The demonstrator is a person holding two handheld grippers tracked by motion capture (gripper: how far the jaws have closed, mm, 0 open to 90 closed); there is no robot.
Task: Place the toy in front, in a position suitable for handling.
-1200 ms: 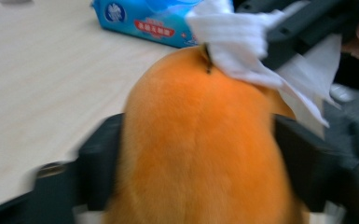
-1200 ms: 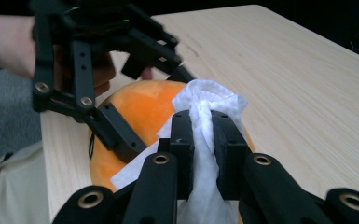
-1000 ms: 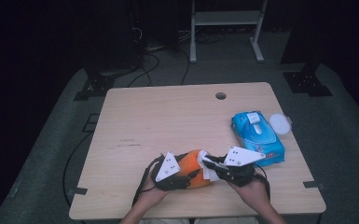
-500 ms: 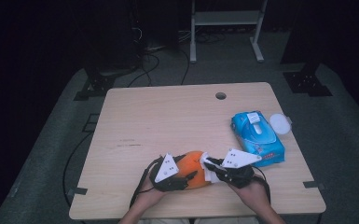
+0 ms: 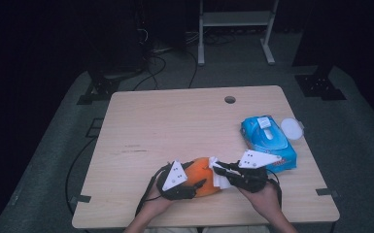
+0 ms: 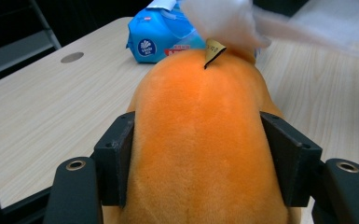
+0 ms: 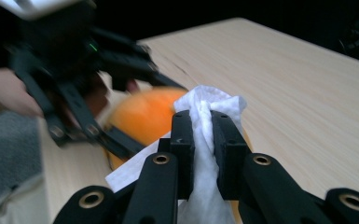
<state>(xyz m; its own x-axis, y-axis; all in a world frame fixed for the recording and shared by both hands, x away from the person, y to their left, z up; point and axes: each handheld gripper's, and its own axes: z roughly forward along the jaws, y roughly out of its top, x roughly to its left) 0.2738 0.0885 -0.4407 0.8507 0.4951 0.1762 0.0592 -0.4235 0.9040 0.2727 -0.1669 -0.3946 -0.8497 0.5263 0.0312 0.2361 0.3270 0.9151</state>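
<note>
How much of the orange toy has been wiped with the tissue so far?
Done: a white wipe is out of the blue wipe pack and pinched in the right gripper. In hand: the left gripper, jaws just been opening, has the orange plush toy between its pads while the wipe rests on the toy's far end. How much is already clean I can't tell; most of it looks left.
</note>
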